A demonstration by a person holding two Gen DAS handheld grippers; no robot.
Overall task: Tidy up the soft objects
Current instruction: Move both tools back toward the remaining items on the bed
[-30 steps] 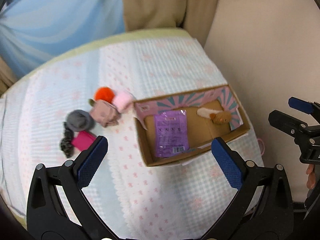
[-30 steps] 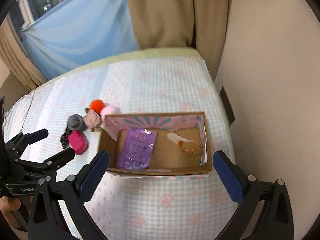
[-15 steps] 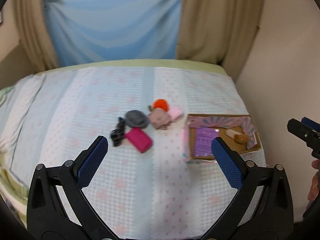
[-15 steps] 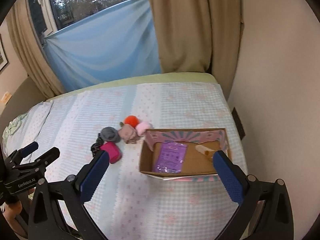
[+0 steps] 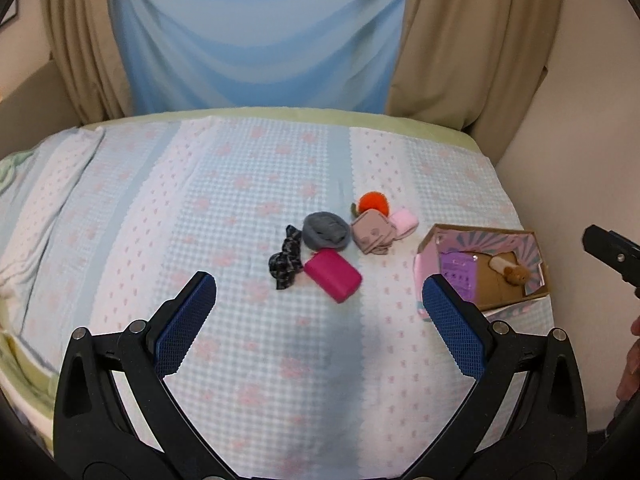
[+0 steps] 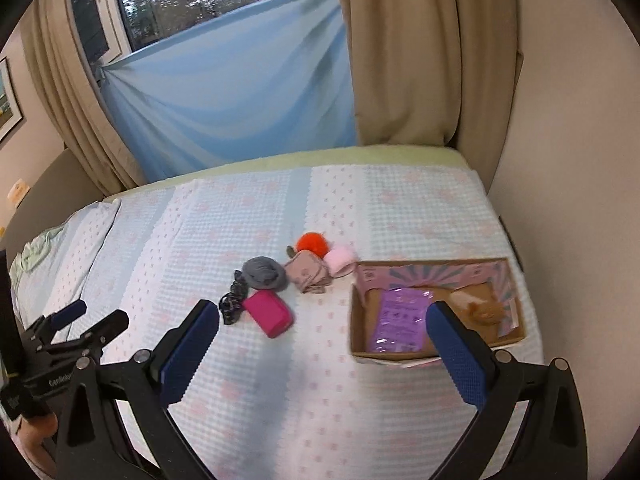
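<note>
A cluster of soft items lies mid-bed: a magenta pouch [image 5: 333,275] [image 6: 268,313], a grey rolled cloth [image 5: 325,230] [image 6: 265,273], a dark patterned scrunchie [image 5: 285,259] [image 6: 232,301], a beige folded cloth [image 5: 373,232] [image 6: 309,272], an orange pompom [image 5: 373,203] [image 6: 312,243] and a pink roll [image 5: 405,221] [image 6: 340,261]. To their right sits a cardboard box [image 5: 532,294] [image 6: 360,324] holding a purple packet [image 5: 460,270] [image 6: 400,316] and a small brown plush [image 5: 516,275] [image 6: 486,312]. My left gripper [image 5: 320,304] and right gripper [image 6: 322,334] both hover open and empty, well short of the items.
The bed [image 5: 240,184] has a pale checked cover with pink flowers. A beige wall [image 5: 580,140] runs along its right side, close to the box. Blue fabric [image 5: 260,32] and tan curtains [image 6: 420,52] hang behind. A person's hand [image 5: 632,356] shows at the right edge.
Both views have pulled back and tilted up; the left one also swung left, from the box to the soft items. More bed and curtains show. Nothing on the bed has moved.
</note>
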